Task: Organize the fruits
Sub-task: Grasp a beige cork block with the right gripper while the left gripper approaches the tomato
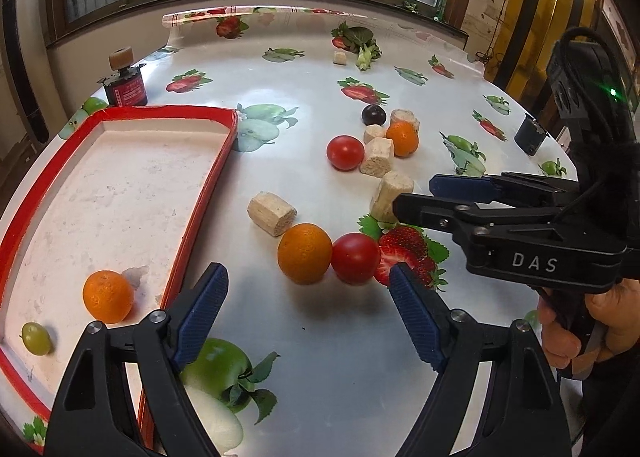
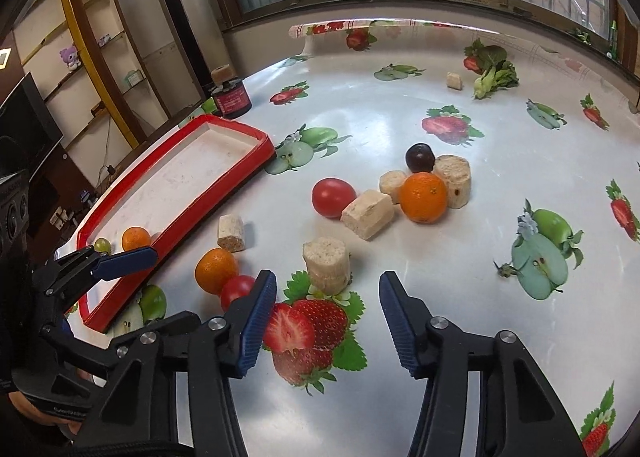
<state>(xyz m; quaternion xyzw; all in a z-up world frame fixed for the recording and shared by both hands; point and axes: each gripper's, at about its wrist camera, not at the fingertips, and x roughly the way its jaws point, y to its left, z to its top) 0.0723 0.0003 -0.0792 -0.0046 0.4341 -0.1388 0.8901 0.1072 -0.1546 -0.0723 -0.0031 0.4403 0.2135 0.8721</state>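
Since the tray [image 1: 208, 177] sits left, we're hovering the left gripper [image 1: 308, 297], jaws apart and empty, over the orange [image 1: 305, 253]; right gripper [image 2: 328, 297] also apart, empty.

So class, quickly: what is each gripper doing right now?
Left gripper: open, nothing between its fingers.
Right gripper: open, holding nothing.

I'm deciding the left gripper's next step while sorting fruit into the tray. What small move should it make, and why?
Probably ease the left gripper forward and down over the orange: its jaws are open and empty, and that orange lies just ahead, touching a tomato, outside the red tray.
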